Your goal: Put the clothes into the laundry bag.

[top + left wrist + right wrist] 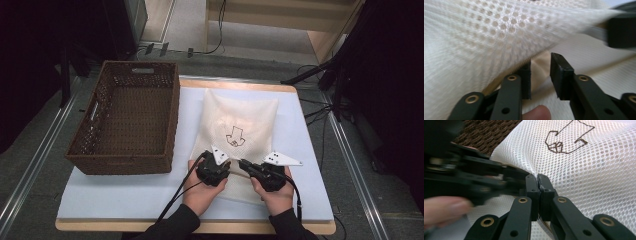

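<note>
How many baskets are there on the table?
1. The brown wicker basket stands on the table's left side, left of the white mesh bag. It looks empty.

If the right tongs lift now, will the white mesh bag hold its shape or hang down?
Probably hang down: the mesh bag already bends into a soft fold where the right tongs pinch it. It seems light, being thin open netting, and may slip from so small a bite.
</note>
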### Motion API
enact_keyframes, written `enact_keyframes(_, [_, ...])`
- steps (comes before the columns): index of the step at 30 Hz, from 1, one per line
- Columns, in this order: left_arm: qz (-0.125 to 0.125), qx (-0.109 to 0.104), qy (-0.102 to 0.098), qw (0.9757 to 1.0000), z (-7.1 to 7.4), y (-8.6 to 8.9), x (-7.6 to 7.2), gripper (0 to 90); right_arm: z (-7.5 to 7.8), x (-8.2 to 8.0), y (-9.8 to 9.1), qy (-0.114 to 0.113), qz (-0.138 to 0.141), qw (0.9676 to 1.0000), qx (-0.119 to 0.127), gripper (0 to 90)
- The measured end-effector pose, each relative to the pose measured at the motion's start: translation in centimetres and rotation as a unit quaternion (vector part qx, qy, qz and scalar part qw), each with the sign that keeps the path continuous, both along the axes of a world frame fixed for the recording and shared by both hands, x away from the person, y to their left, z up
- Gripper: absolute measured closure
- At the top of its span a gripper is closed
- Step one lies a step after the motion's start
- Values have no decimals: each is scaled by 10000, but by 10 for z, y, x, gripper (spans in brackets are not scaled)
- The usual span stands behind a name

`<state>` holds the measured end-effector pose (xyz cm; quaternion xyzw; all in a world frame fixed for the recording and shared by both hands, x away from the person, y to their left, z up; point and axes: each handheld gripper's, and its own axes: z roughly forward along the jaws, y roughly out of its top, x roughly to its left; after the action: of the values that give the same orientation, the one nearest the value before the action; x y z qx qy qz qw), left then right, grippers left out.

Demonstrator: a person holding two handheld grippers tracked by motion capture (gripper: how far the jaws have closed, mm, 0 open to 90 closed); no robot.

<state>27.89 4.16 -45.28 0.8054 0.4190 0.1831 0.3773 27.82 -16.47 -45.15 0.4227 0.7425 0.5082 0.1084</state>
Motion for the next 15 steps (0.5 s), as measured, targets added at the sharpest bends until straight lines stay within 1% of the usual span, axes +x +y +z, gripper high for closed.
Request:
enact_keyframes(1, [-82, -63, -40, 9999, 3, 7, -6, 655, 0, 0, 0, -10, -7, 10000, -1, 884])
enact_keyframes(2, [-107, -71, -88, 9999, 7, 24, -17, 628, 0, -2, 0, -28, -10, 10000, -21, 882])
enact_keyframes(3, [-107, -71, -88, 9999, 7, 24, -17, 621, -1, -2, 0, -14, -16, 10000, -36, 881])
enact_keyframes(4, [-106, -90, -79, 9999, 8, 32, -22, 612, -1, -2, 0, -14, -16, 10000, -36, 881])
enact_keyframes(5, [-59, -91, -102, 9999, 8, 50, -31, 603, -3, -3, -1, 30, 1, 10000, -56, 877])
enact_keyframes(6, [-18, -97, -94, 9999, 7, 58, -35, 602, -5, -3, -1, 52, 6, 9999, -96, 873])
enact_keyframes(7, [-18, -97, -94, 9999, 7, 58, -35, 599, -8, -3, -1, 81, 0, 9999, -144, 867])
enact_keyframes(8, [81, -76, -91, 9999, 4, 72, -41, 595, -10, -3, -1, 113, 10, 9997, -214, 857])
enact_keyframes(9, [81, -76, -91, 9999, 4, 72, -41, 588, -10, -3, -1, 113, 10, 9997, -214, 857])
enact_keyframes(12, [227, -8, -3, 9997, -1, 87, -45, 579, -21, -4, 0, 261, 43, 9983, -511, 816])
enact_keyframes(14, [271, 17, 37, 9996, -5, 92, -46, 568, -28, -4, 1, 406, 39, 9966, -715, 783])
enact_keyframes(15, [286, 38, 68, 9996, -6, 94, -46, 558, -31, -3, 0, 505, 12, 9964, -684, 749])
